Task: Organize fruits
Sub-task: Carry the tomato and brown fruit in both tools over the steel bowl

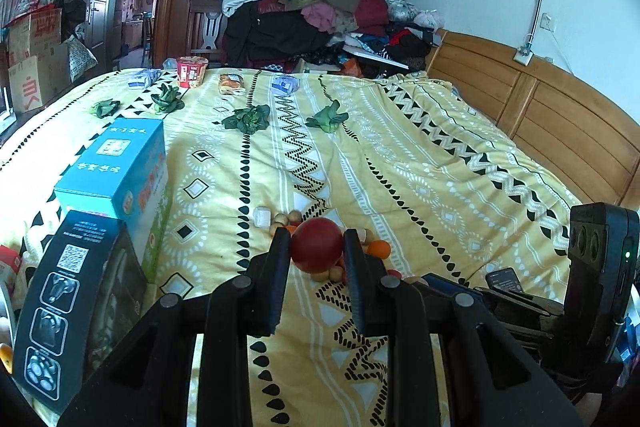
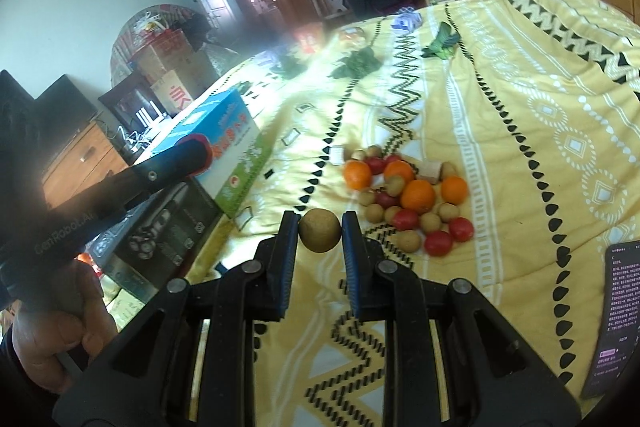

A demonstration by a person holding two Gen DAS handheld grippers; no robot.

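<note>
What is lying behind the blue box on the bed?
Behind the blue box lie leafy greens, then a red noodle cup. The bedcover directly behind it is hidden.

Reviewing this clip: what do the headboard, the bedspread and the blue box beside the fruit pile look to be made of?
Headboard: apparently wood, orange-brown with a smooth sheen, built of panels with visible seams.
Bedspread: woven or printed fabric, matte yellow with black and white patterns; soft folds and creases show.
Blue box: likely printed cardboard, slightly glossy, with crisp folded edges and printed lettering.
</note>
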